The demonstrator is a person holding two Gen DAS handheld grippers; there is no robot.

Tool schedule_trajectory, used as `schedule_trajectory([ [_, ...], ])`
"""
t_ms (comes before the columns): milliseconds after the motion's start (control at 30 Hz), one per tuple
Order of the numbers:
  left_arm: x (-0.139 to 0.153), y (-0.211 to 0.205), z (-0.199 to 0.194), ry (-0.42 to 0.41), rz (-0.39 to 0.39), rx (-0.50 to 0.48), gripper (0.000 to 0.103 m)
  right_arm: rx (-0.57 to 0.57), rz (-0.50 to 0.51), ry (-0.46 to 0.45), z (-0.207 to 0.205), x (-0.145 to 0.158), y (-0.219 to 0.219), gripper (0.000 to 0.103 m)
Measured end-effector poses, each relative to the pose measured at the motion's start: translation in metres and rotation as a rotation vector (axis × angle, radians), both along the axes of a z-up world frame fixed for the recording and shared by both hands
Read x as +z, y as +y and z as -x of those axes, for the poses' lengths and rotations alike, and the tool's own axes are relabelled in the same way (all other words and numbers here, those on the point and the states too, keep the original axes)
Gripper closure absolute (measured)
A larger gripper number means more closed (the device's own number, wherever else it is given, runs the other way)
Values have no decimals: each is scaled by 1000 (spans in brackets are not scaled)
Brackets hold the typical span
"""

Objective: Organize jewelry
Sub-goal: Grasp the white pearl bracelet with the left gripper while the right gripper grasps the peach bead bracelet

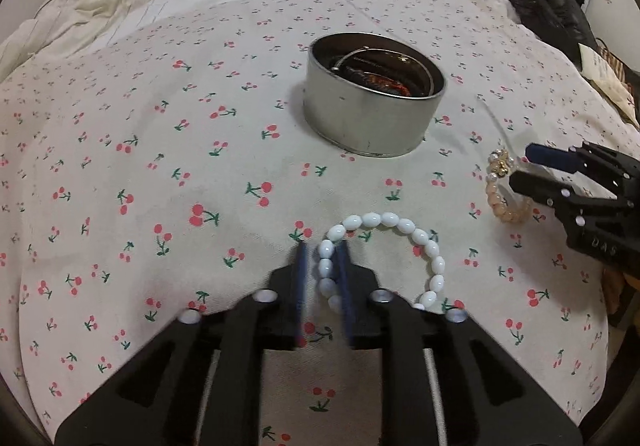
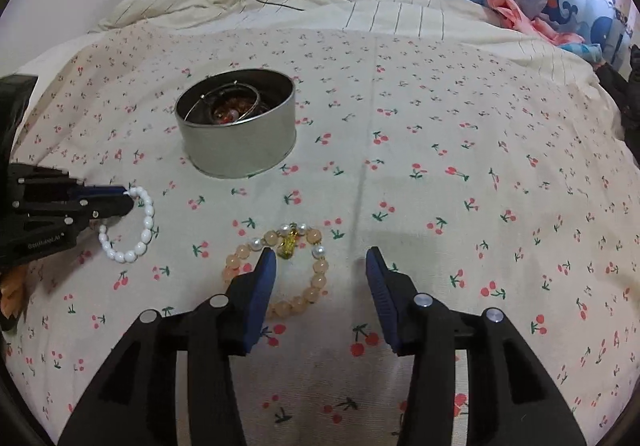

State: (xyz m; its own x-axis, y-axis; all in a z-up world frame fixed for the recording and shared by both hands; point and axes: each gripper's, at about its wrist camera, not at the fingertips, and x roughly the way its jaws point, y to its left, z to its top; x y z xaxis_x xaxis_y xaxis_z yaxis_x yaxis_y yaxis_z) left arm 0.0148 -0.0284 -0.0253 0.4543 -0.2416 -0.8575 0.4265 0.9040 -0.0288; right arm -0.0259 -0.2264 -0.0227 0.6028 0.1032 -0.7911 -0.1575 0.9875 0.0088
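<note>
L gripper (image 1: 322,252) clamped on white bead bracelet (image 1: 404,224), seemingly; R gripper (image 2: 321,260) apart over peach bracelet (image 2: 316,280), mid-bedspread (image 2: 440,126).

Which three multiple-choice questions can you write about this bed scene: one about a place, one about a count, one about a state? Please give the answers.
1. Where does the round metal tin stand?
A. on the cherry-print sheet
B. on a wooden shelf
C. inside a drawer

2. How many bracelets lie outside the tin?
A. one
B. two
C. four

3. What is the left claw doing?
A. hanging wide open
B. closing around the white oval-bead bracelet
C. holding the tin

Answers: A, the tin sits on the sheet; B, the white one and the peach round-bead bracelet; B, beads sit between its narrow fingers.
</note>
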Motion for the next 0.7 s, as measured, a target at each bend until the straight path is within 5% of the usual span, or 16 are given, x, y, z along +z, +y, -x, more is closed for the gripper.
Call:
schedule_trajectory([
  [167, -5, 0, -2, -21, -47, 37, 46, 26, 16, 23, -1, -9, 5, 66],
  [400, -5, 0, -4, -29, -61, 57, 37, 33, 13, 21, 1, -9, 7, 83],
  [700, -7, 0, -4, -37, -78, 77, 29, 20, 8, 40, -1, -11, 5, 77],
])
